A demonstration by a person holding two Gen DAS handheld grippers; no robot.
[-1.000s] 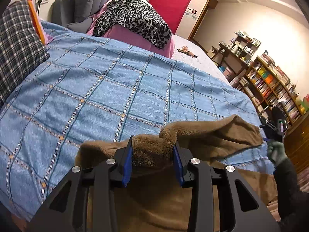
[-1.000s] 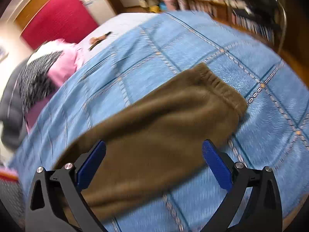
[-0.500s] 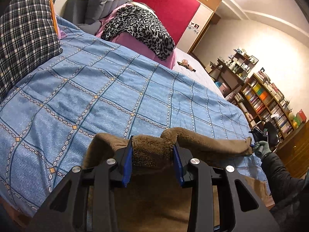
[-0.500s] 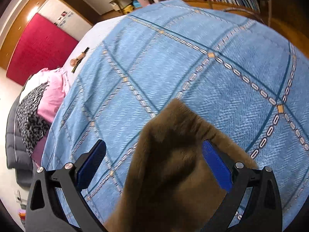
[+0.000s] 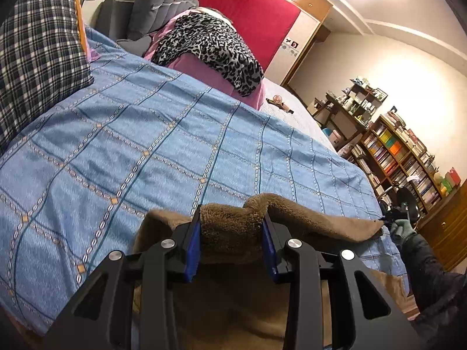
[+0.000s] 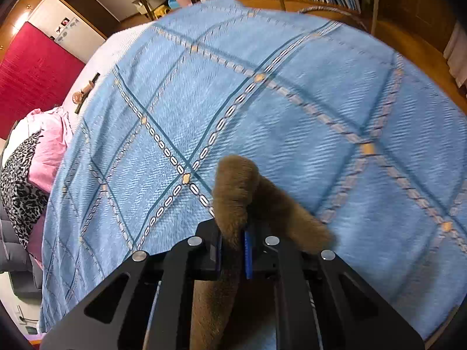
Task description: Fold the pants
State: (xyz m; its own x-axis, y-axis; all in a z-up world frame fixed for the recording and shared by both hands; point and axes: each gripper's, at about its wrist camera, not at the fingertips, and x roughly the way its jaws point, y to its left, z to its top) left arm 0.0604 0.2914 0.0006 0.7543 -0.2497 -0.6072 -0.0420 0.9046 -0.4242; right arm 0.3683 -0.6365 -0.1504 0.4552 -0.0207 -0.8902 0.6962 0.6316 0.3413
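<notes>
Brown pants [image 5: 292, 224] lifted over the blue bed [image 5: 146, 145], edge stretched between both grippers. Left hand-held gripper [image 5: 230, 242] pinching a bunched fleecy fold. Right hand-held gripper [image 6: 233, 245] clamped tight on a thin corner, also seen far right [image 5: 391, 218]. Plaid pillow [image 5: 38, 58] top left.

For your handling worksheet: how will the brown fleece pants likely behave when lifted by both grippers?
The brown fleece pants are probably floppy: they sag between the left gripper and right gripper. The plush pile bunches thickly between pads, so slipping seems unlikely.
</notes>
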